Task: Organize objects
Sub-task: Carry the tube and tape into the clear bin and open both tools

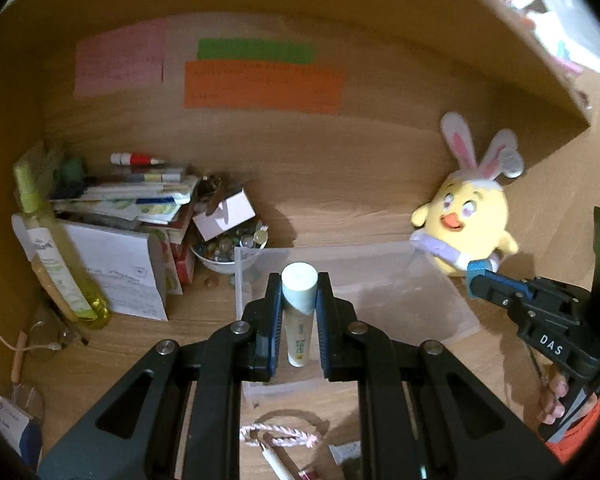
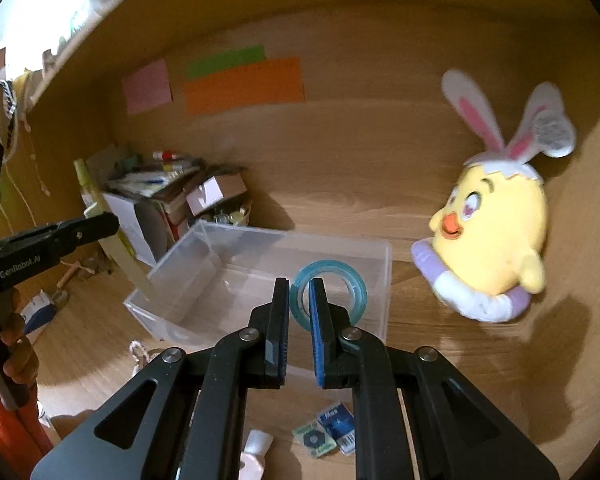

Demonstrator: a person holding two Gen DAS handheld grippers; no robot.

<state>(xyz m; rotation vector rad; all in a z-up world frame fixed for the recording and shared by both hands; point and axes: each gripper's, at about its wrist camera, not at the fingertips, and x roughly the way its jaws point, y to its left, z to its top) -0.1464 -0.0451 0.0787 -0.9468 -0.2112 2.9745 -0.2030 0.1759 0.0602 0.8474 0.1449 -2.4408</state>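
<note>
Left hand-held gripper [image 1: 299, 312] clamped, right hand-held gripper [image 2: 299, 312] clamped (both tilted downward)

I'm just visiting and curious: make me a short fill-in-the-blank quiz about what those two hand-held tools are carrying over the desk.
1. The left tool grips a small tube with a pale ____ cap.
2. The right tool pinches a roll of ____ by its ring.
3. Under both tools sits a clear plastic ____, with nothing in it.
4. The yellow plush chick wears ____ ears.

Missing words: green; tape; box; bunny
</note>
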